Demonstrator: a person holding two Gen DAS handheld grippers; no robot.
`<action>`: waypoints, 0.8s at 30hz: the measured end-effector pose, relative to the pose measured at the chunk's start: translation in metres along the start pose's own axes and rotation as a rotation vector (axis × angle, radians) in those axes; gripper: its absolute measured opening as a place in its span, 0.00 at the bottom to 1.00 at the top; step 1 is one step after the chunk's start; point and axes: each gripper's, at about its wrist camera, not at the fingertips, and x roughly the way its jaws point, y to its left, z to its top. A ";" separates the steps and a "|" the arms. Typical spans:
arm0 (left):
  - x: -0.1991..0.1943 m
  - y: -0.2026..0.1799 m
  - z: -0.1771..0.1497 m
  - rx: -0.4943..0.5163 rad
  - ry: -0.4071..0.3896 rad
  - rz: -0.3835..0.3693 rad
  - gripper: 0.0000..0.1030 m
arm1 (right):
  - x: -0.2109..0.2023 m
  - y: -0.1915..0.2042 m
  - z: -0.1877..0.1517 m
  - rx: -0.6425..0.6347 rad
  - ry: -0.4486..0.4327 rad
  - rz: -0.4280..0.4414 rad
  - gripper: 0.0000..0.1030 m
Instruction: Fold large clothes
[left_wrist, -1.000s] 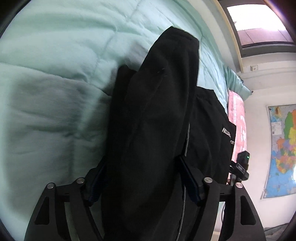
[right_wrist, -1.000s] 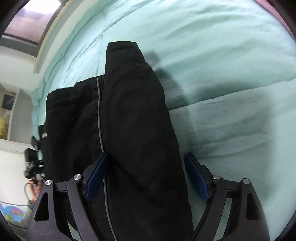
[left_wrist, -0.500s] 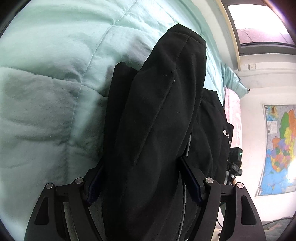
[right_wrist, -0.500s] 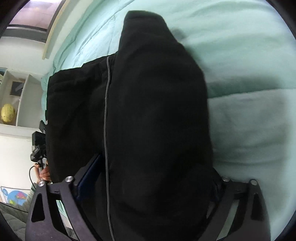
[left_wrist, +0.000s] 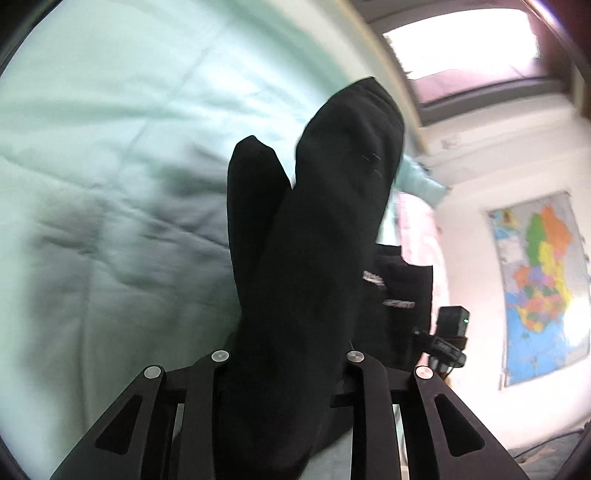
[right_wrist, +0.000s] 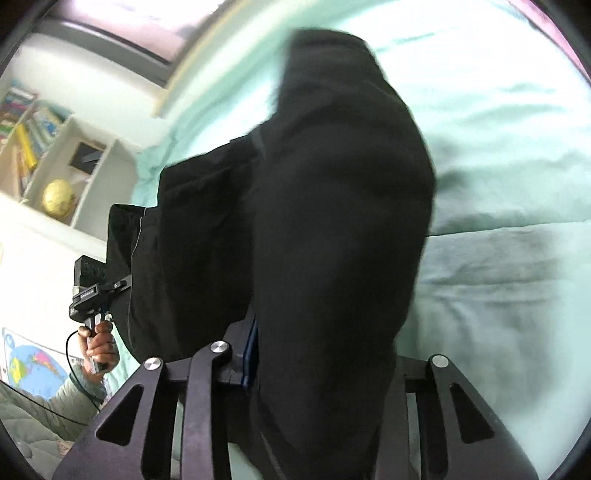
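Jaws of both the left gripper (left_wrist: 284, 373) and right gripper (right_wrist: 325, 365) have just closed, pinching the black garment (left_wrist: 317, 258) above the bed (left_wrist: 110, 221). Lifting step; next, carry the held edge over to fold.

Bedroom — quilted bed (left_wrist: 110, 221); bookshelf (right_wrist: 55, 155)

The fingertips of both grippers are hidden under the black garment (left_wrist: 314, 258); the quilt (left_wrist: 110, 221) behind is blurred.
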 end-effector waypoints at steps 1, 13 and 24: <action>-0.006 -0.015 -0.006 0.020 -0.010 -0.013 0.26 | -0.006 0.012 -0.006 -0.008 -0.023 0.009 0.37; -0.130 -0.108 -0.097 0.156 -0.173 -0.132 0.26 | -0.087 0.089 -0.066 -0.057 -0.126 0.079 0.37; -0.116 -0.025 -0.164 0.017 -0.096 -0.144 0.26 | -0.035 0.043 -0.084 -0.010 0.033 -0.027 0.37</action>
